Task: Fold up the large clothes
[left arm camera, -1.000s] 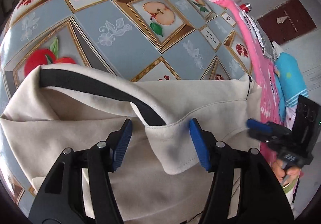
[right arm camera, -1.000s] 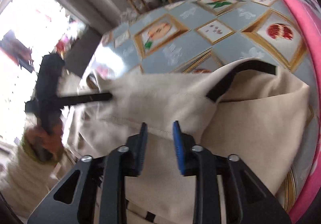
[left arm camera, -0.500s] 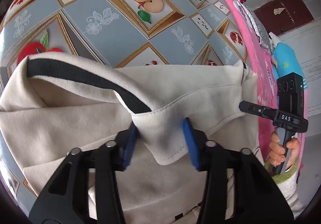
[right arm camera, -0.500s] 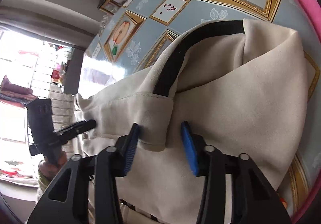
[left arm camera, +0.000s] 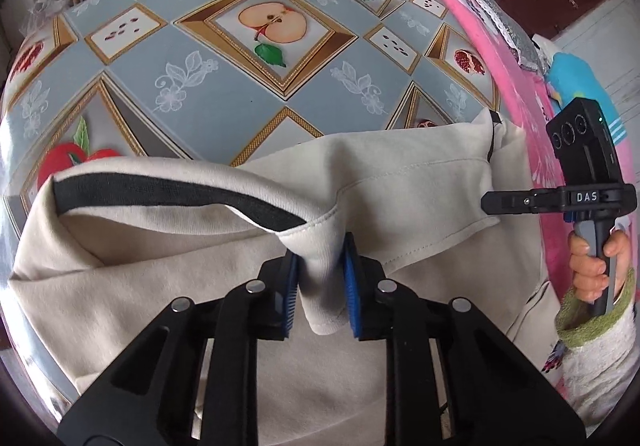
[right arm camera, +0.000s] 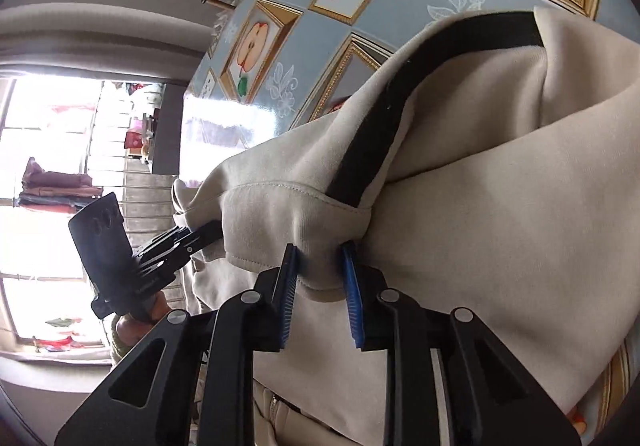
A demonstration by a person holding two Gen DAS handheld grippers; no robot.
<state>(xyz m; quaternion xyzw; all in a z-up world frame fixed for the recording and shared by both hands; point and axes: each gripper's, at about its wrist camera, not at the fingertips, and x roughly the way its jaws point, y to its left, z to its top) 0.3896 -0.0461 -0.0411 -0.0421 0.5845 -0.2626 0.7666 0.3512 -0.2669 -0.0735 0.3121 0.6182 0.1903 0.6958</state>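
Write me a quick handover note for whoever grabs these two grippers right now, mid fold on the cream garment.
Left gripper: jaws have just been closing, now pinched on a hem fold of the cream garment, beside its black band.
Right gripper: likewise just closing, clamped on the same hem further along.
Garment lies bunched on the fruit-print tablecloth, near edge; a pink cloth borders the table.
Done: both grips taken.
Left: probably lift, spread flat, then fold; no neat fold is visible yet.
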